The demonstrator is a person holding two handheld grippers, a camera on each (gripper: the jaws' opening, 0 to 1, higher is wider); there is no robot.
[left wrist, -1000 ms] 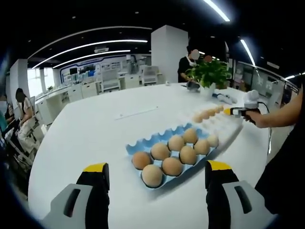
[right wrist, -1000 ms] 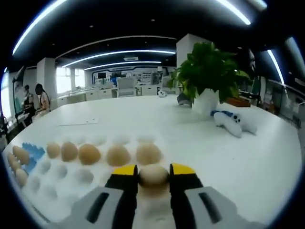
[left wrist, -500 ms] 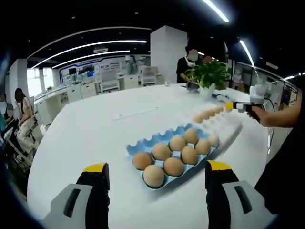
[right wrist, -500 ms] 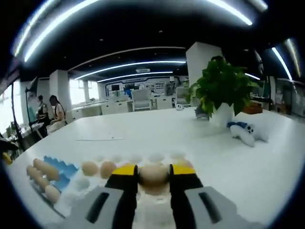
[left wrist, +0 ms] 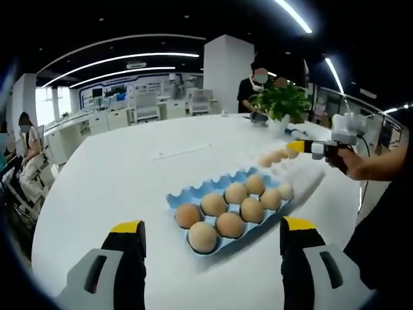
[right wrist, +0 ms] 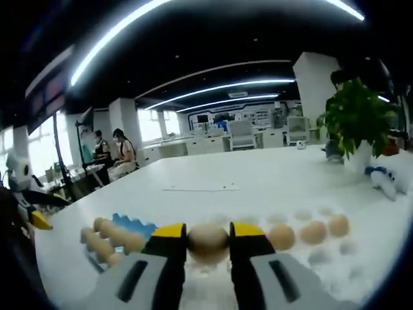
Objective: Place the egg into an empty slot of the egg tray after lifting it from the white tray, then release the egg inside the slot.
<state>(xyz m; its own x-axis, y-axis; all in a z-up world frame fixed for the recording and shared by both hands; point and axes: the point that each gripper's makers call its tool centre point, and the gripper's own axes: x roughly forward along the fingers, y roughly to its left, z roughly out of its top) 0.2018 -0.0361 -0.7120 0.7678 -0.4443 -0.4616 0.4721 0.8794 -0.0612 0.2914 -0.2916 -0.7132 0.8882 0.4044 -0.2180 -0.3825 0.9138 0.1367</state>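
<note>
The right claw (right wrist: 208, 240) is clenched on the egg (right wrist: 208, 241), holding it between its yellow tips above the white tray (right wrist: 303, 258), with the blue egg tray (right wrist: 126, 225) off to the left. The left claw (left wrist: 210, 236) hangs released over the surface (left wrist: 116, 174), facing the egg tray (left wrist: 193, 194). The egg looks light, smooth and brittle, so the grip across its middle should be gentle, and the claw should open only once the egg sits in a slot.
</note>
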